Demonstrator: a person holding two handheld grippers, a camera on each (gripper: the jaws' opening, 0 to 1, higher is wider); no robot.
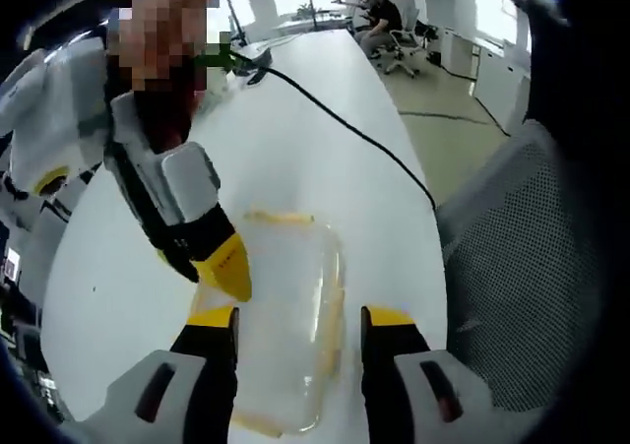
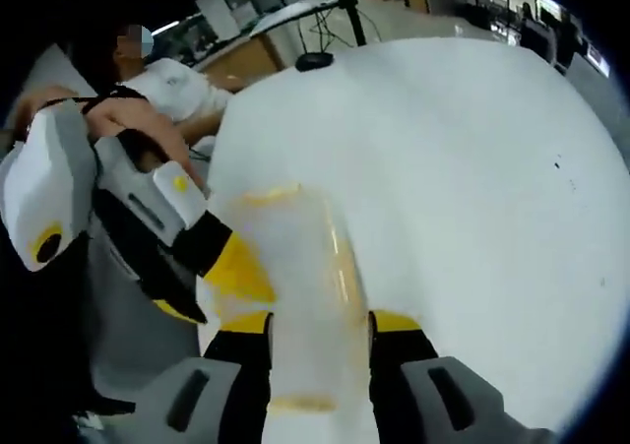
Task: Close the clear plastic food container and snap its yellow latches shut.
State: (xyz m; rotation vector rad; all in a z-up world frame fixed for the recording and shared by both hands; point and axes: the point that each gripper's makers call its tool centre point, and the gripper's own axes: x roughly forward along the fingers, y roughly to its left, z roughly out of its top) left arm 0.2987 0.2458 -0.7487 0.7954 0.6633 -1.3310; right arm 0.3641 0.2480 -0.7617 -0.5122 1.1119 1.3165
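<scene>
The clear plastic container lies on the white table, its lid resting on it, with yellow latches along the edges. My left gripper hovers over it, jaws wide apart, nothing held. The right gripper comes in from the upper left, its yellow tip at the container's left edge. In the right gripper view the container runs forward between the jaws of my right gripper, which stand apart. The left gripper is open at the container's left side. The container looks blurred.
A black cable crosses the table beyond the container. A grey mesh chair stands past the table's right edge. A person sits far off. A hand holds the left gripper. A black puck sits at the far table edge.
</scene>
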